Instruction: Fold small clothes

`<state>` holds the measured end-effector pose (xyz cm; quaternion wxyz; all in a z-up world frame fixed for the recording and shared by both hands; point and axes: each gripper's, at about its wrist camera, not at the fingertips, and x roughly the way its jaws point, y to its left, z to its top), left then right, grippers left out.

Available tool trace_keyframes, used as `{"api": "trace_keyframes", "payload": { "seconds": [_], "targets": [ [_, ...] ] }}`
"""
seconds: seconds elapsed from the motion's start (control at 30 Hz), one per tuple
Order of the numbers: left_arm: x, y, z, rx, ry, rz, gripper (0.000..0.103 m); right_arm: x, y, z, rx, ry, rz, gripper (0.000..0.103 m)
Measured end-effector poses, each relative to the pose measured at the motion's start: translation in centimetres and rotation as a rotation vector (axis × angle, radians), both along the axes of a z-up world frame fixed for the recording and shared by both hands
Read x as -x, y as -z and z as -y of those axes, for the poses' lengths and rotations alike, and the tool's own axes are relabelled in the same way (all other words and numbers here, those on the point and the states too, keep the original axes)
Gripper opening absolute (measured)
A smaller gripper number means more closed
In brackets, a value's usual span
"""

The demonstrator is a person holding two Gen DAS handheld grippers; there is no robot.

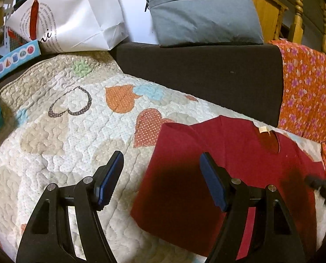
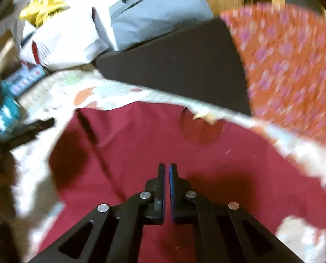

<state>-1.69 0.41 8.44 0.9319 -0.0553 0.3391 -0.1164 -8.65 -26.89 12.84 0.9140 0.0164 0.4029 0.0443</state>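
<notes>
So the red shirt [image 1: 226, 175] lies flat on the quilt [image 1: 64, 135], lower right of the left wrist view. Left gripper [image 1: 160, 175] hangs wide over its left edge, holding nothing. Right gripper [image 2: 167, 171] is pinched closed over mid-shirt, apparently empty. My worry: closed jaws can't catch fabric, and the orange floral cloth [image 1: 310, 87] nearby could get snagged.
</notes>
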Motion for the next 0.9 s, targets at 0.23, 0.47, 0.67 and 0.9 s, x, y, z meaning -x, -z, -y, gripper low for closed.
{"api": "trace_keyframes", "payload": {
  "seconds": [0.23, 0.47, 0.67, 0.9],
  "targets": [
    [0.1, 0.1, 0.5, -0.019, 0.02, -0.002, 0.072, 1.4, 6.1, -2.5, -0.085, -0.066, -0.174, 0.053],
    [0.2, 0.2, 0.7, -0.018, 0.016, -0.007, 0.072, 3.6, 6.5, -5.5, 0.13, -0.175, -0.093, 0.006],
    [0.0, -0.1, -0.5, 0.02, -0.037, 0.013, 0.072, 3.0, 1.4, -1.9, 0.239, -0.07, 0.078, 0.005],
    [-0.5, 0.7, 0.4, 0.016, -0.013, -0.02, 0.072, 0.3, -0.6, 6.5, 0.358, 0.177, 0.098, 0.005]
  ]
}}
